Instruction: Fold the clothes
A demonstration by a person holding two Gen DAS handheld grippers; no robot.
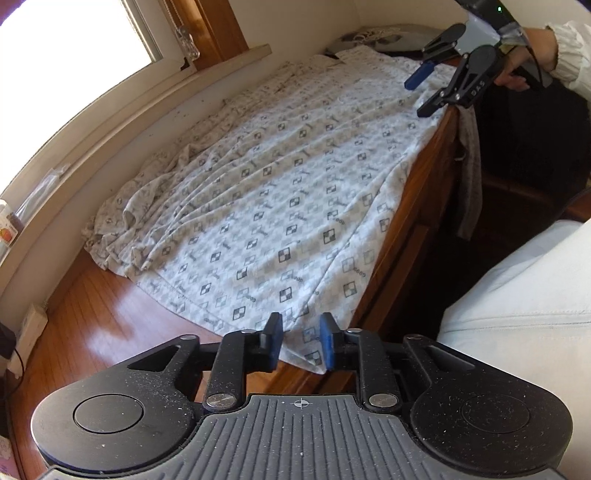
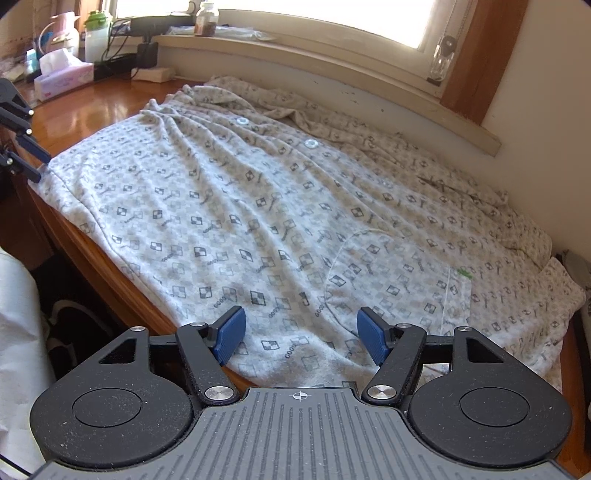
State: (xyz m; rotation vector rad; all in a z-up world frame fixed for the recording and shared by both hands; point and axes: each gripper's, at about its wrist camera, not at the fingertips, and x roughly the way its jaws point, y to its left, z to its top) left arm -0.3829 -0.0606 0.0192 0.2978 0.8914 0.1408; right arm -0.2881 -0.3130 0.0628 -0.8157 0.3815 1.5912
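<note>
- Soft checked cotton: a buttoned pyjama shirt [image 2: 258,206] lies spread across the wooden desk [image 1: 110,306] ahead of both grippers, no fold showing, far sleeve bunched against the wall.
- Right gripper [image 2: 300,334] gapes wide over the near hem, holding nothing.
- Left gripper [image 1: 301,341], half-open, straddles the hem corner, unclamped.

This looks like a room in a home. A shiny wooden tabletop [image 2: 110,107] stands under a bright window [image 2: 295,14] with a wide sill [image 2: 332,48]. A soft patterned pajama shirt [image 2: 258,221] with buttons is spread on the wood. At the far end sit a tissue box [image 2: 62,75], a bottle with a green lid [image 2: 96,35], a pink jug [image 2: 68,31] and a glass jar [image 2: 207,18]. Cables and a plug [image 2: 147,53] lie there too.
</note>
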